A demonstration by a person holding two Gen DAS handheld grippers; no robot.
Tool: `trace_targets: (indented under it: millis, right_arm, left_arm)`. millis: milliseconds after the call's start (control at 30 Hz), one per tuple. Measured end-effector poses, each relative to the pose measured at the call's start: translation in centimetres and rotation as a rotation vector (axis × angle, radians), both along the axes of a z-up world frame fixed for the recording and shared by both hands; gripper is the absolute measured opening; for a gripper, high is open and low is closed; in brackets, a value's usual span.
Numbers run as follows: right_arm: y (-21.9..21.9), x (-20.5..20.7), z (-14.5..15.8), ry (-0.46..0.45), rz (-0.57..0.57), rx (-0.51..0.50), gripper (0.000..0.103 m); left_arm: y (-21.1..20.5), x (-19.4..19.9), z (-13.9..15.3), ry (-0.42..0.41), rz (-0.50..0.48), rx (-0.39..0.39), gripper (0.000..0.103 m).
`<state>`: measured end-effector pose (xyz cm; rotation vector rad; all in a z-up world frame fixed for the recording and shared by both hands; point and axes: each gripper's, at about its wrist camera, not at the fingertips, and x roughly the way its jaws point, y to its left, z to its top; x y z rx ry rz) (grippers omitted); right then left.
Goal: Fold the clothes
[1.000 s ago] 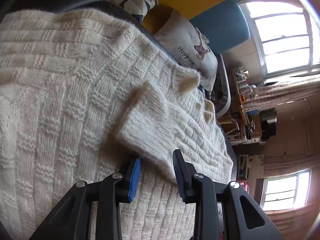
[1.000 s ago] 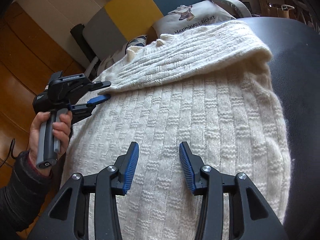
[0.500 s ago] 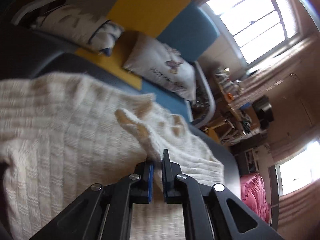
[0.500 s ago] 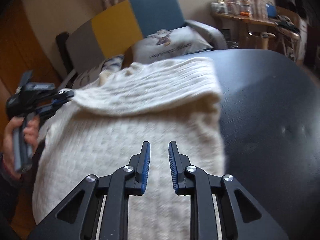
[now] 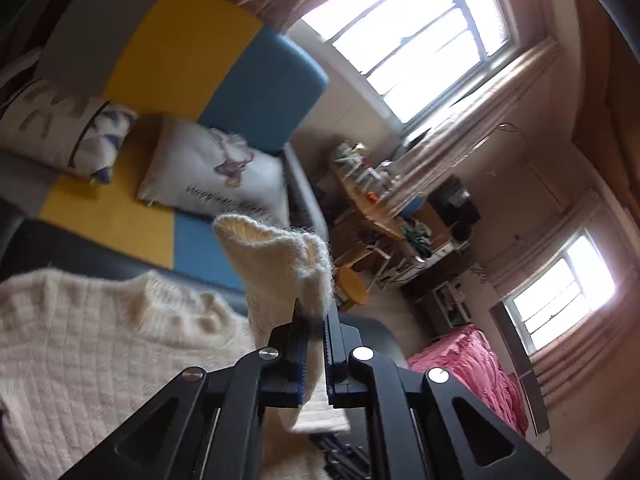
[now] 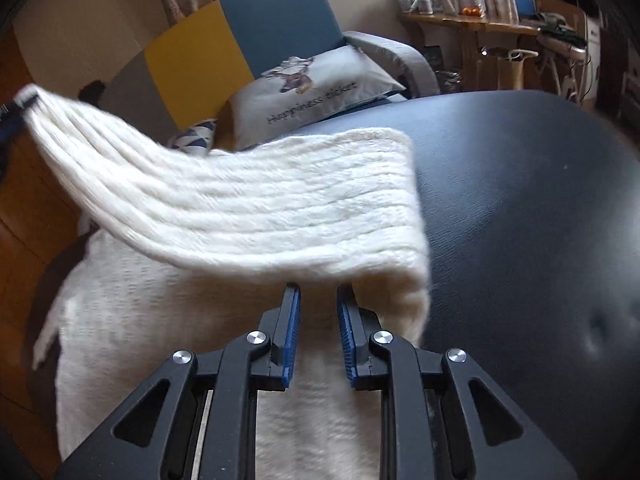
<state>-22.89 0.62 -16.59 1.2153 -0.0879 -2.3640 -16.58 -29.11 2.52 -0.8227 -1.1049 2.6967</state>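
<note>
A cream knitted sweater (image 6: 160,340) lies spread on a black padded surface (image 6: 520,200). My left gripper (image 5: 312,312) is shut on the cuff of one sleeve (image 5: 276,256) and holds it up off the sweater's body (image 5: 100,340). In the right wrist view that sleeve (image 6: 260,208) stretches from the fold at the right edge up to the far left, where the left gripper (image 6: 8,120) just shows at the frame edge. My right gripper (image 6: 318,292) sits low on the sweater under the raised sleeve, jaws narrowed with knit cloth between them.
A sofa in grey, yellow and blue (image 6: 276,20) stands behind with a printed white pillow (image 6: 312,84) and a patterned cushion (image 5: 100,136). A wooden table with jars (image 6: 460,20) is at the back right. Pink bedding (image 5: 472,368) lies beyond the black surface.
My left gripper shut on the sleeve cuff and lifted it up and away from the sweater. My right gripper narrowed from wide open and moved forward under the raised sleeve.
</note>
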Motion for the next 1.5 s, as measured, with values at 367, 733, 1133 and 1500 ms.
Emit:
trace_targets:
  millis: [367, 733, 1133, 1500]
  right_arm:
    - [3.2, -1.1, 0.0, 0.039, -0.127, -0.057, 0.021]
    - [3.9, -2.1, -1.2, 0.0, -0.167, -0.078, 0.021]
    - [2.7, -1.9, -1.4, 0.016, -0.154, 0.016, 0.024]
    - [0.5, -0.9, -1.2, 0.066, -0.101, 0.13, 0.039]
  left_arm:
    - [0.9, 0.6, 2.5, 0.023, -0.012, -0.102, 0.005]
    - [-2.3, 5.3, -9.7, -0.246, 0.046, -0.192, 0.006]
    - [-4.5, 8.0, -17.0, -0.334, 0.098, -0.155, 0.006]
    - [-6.3, 6.7, -14.1, -0.267, 0.073, -0.277, 0.006]
